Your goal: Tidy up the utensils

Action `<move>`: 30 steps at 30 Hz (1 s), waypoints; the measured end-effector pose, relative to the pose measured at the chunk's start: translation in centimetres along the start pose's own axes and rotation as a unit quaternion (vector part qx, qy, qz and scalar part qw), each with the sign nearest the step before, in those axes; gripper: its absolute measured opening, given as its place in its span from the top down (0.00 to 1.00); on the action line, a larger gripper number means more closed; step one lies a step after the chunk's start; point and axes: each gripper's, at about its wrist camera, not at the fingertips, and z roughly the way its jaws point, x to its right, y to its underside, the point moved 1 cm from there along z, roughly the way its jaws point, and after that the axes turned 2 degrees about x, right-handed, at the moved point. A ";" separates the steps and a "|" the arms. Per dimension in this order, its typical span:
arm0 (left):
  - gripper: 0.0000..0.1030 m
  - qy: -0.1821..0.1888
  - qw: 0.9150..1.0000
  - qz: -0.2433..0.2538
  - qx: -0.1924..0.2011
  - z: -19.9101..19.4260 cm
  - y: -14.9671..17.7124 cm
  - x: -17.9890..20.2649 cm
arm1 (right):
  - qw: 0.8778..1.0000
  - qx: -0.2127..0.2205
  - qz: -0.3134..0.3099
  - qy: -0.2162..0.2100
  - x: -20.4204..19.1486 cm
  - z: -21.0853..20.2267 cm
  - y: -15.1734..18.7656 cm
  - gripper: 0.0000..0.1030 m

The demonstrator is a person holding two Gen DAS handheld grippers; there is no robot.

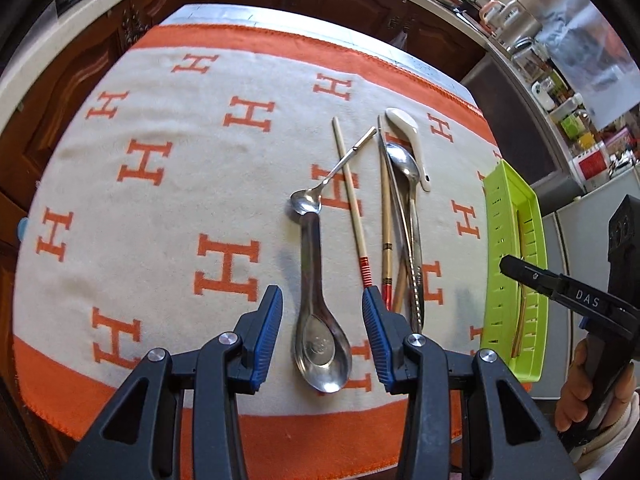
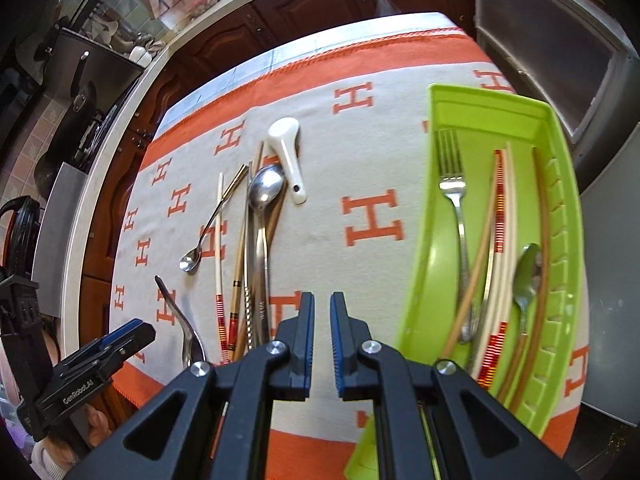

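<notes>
Steel soup spoon (image 1: pixel 320 316) lies flat on orange-and-cream cloth (image 1: pixel 160 208), bowl toward you, between fingers of your left claw (image 1: pixel 322 344); claw partly spread, pads clear of spoon. Small teaspoon (image 1: pixel 326 186), chopsticks (image 1: pixel 352 200), white ceramic spoon (image 1: pixel 412 144) just beyond. Green tray (image 2: pixel 440 240) at right holds fork (image 2: pixel 454 208), chopsticks, spoon. Your right claw (image 2: pixel 322 336) nearly closed, empty, over cloth beside tray.

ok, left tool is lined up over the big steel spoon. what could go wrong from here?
1. The small teaspoon lies on the big steel spoon's handle end; lifting may drag or flip it.
2. The left tool's right finger sits near the red-banded chopstick and could snag it.
3. The green tray is already crowded.
</notes>
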 end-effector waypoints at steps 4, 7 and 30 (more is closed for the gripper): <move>0.67 0.029 1.000 -0.009 -0.002 1.5 -0.3 -1.6 | 1.000 -0.016 -0.010 -0.008 -1.2 1.3 -0.1 0.92; 0.72 0.054 0.999 -0.005 -0.003 2.3 -0.6 -2.3 | 1.000 -0.025 -0.011 -0.014 -1.9 2.3 -0.4 0.92; 0.88 0.175 0.982 0.058 -0.038 7.1 -1.7 -2.4 | 0.997 -0.032 0.026 -0.058 -3.8 9.0 -5.6 0.90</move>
